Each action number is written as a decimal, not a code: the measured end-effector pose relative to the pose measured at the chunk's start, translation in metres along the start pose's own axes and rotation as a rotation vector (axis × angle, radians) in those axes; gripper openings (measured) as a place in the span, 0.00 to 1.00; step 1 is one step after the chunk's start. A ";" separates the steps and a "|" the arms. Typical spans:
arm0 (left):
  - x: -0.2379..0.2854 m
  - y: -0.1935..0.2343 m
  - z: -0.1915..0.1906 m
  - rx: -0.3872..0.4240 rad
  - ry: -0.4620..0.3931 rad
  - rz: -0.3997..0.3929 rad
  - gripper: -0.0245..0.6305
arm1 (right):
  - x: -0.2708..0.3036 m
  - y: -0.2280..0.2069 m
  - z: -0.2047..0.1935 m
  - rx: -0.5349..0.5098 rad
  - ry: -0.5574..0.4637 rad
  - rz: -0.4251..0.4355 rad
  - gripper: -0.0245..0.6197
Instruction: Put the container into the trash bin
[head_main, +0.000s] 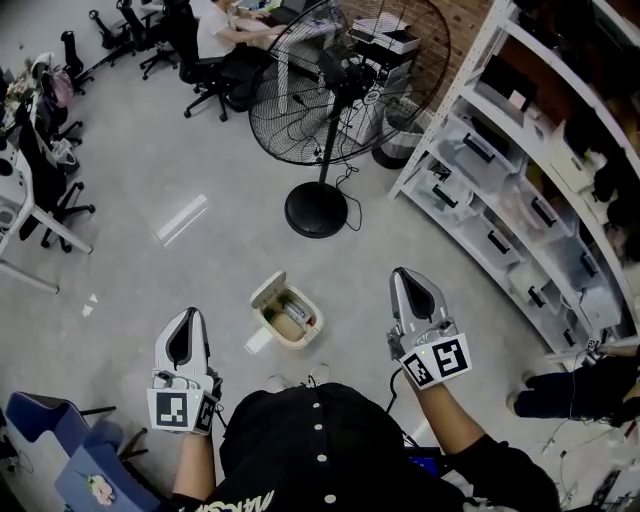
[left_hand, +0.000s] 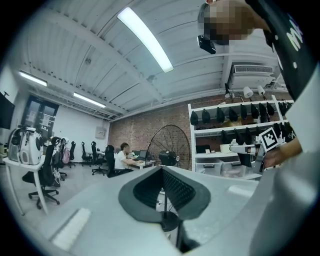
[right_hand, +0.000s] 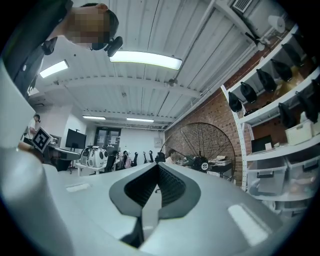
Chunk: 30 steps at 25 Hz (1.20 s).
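Fingers clenched, empty, on left gripper (left_hand: 161, 169) and right gripper (right_hand: 158, 165); both idle, since container (head_main: 289, 317) apparently lies inside trash bin (head_main: 297, 341) at twelve o'clock.

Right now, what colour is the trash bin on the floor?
The trash bin is cream, close to off-white. It shows best in the head view.

Bright, even indoor light from ceiling tube lights (left_hand: 145, 39); shadows soft. Pale glare streak on floor (head_main: 182, 218). Gripper views: heavy fisheye bend w/ black corners, tubes blown out, left gripper (left_hand: 162, 169) close to lens slightly soft. Head view sharp, colours washed-out.
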<state>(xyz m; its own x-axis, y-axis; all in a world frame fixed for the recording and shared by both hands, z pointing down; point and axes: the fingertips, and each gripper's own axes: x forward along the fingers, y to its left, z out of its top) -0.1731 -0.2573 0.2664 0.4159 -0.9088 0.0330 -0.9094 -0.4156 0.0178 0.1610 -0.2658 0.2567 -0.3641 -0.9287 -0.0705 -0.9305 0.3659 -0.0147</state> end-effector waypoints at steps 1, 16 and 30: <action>0.001 -0.001 0.000 -0.002 0.002 0.001 0.04 | 0.000 0.000 0.000 0.000 -0.001 0.000 0.07; 0.003 -0.012 0.004 -0.002 -0.009 -0.019 0.04 | 0.004 0.013 -0.004 -0.033 0.027 0.029 0.07; 0.000 -0.018 0.005 0.011 -0.012 -0.036 0.04 | 0.003 0.024 0.000 -0.048 0.024 0.050 0.07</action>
<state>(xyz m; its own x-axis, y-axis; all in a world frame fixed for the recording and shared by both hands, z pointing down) -0.1563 -0.2498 0.2606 0.4482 -0.8937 0.0203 -0.8940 -0.4481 0.0076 0.1375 -0.2596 0.2561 -0.4107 -0.9106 -0.0459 -0.9117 0.4093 0.0363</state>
